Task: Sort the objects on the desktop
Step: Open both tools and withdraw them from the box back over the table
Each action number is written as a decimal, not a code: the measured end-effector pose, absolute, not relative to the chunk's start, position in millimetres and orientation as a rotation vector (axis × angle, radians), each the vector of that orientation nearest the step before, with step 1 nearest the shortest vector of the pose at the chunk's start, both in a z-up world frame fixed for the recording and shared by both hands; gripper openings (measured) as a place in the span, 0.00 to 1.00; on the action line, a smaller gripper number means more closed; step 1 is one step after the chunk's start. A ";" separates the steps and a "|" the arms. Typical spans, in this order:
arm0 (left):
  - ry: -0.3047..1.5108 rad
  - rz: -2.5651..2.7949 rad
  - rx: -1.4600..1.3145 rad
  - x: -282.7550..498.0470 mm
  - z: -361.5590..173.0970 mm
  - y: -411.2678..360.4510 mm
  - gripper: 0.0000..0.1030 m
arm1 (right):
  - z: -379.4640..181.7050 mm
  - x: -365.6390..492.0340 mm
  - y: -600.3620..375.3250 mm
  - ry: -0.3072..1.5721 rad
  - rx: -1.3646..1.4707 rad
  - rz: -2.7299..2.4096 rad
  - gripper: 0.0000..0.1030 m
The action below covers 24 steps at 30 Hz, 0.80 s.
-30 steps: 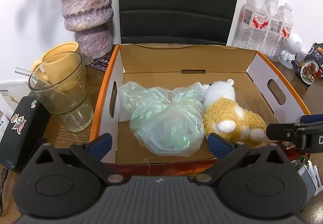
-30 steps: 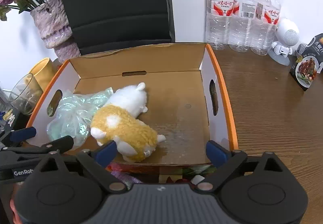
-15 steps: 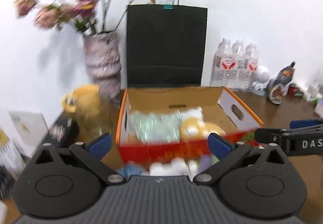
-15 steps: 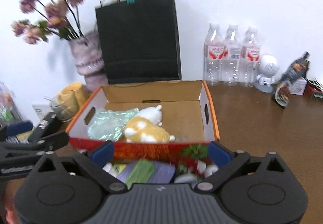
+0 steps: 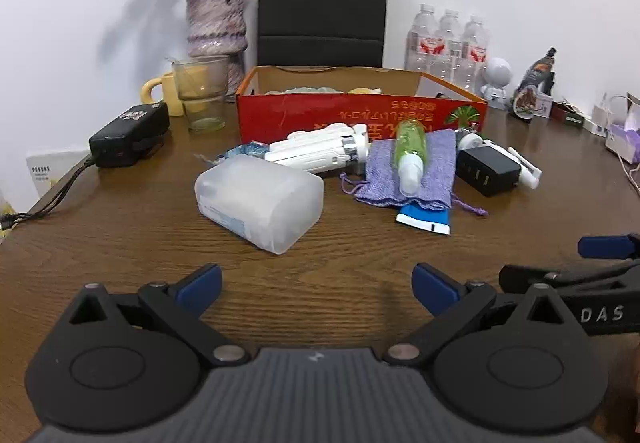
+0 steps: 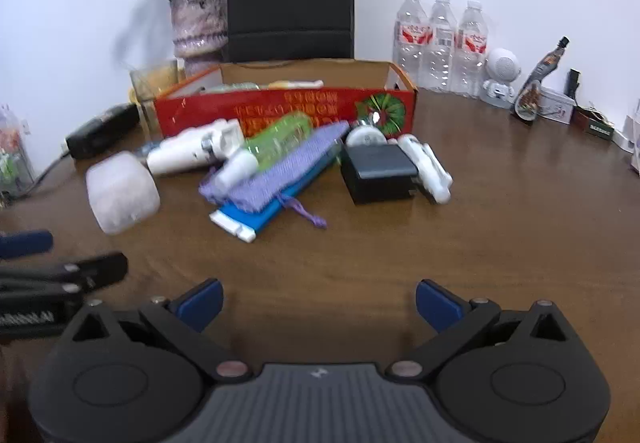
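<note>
Left gripper point(image 5: 316, 283) is seen with jaws spread wide, nothing between them, hovering over bare wooden table point(image 5: 120, 235). Right gripper point(image 6: 318, 301) likewise spread fully, nothing pinched, only table under it. In the left wrist view the right gripper shows at 4 o'clock; in the right wrist view the left gripper shows at 9 o'clock.

Items to sort are piled in front of the red cardboard box point(image 5: 360, 115), at 12 o'clock from both grippers, well apart from the fingertips. A frosted plastic container point(image 5: 258, 197) lies nearest, at 11 o'clock of the left gripper. Behind it a white folded tripod point(image 5: 320, 149) is laid on its side, just in front of the box wall. A purple drawstring pouch point(image 5: 436, 167) lies at 1 o'clock, with a green spray bottle point(image 5: 408, 147) resting on top, white cap toward the camera. A blue and white tube point(image 5: 424, 221) pokes out from under the pouch. A black charger point(image 5: 486, 169) sits just right of the pouch, touching a white gadget point(image 5: 524, 167) beside it.

Inside the box only tops of a plastic bag and something yellow are seen; details cannot be told.

Behind the box: black paper bag point(image 5: 322, 3), vase with dried flowers point(image 5: 216, 23), three water bottles point(image 5: 448, 43). At 10 o'clock: glass cup point(image 5: 200, 95), yellow mug point(image 5: 166, 93), black case point(image 5: 128, 129).
</note>
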<state>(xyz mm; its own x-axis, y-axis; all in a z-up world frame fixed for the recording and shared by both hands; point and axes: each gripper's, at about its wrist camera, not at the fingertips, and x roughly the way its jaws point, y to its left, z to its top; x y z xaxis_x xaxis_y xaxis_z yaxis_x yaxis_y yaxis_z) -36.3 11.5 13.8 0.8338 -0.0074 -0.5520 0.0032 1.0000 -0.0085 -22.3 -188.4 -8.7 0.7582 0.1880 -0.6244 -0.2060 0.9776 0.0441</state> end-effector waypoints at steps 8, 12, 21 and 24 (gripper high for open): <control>0.636 -0.014 -0.035 -31.8 4.1 13.8 1.00 | -20.7 -26.0 -188.3 0.683 -0.021 0.183 1.00; 0.661 -0.015 -0.039 -28.4 1.4 13.4 1.00 | -21.9 -25.9 -186.6 0.692 -0.031 0.183 1.00; 0.689 -0.003 -0.003 -24.4 -1.5 6.9 1.00 | -22.4 -24.5 -185.5 0.695 -0.036 0.176 1.00; 0.693 0.000 0.006 -23.8 -1.8 5.8 1.00 | -22.5 -24.0 -185.9 0.695 -0.033 0.171 1.00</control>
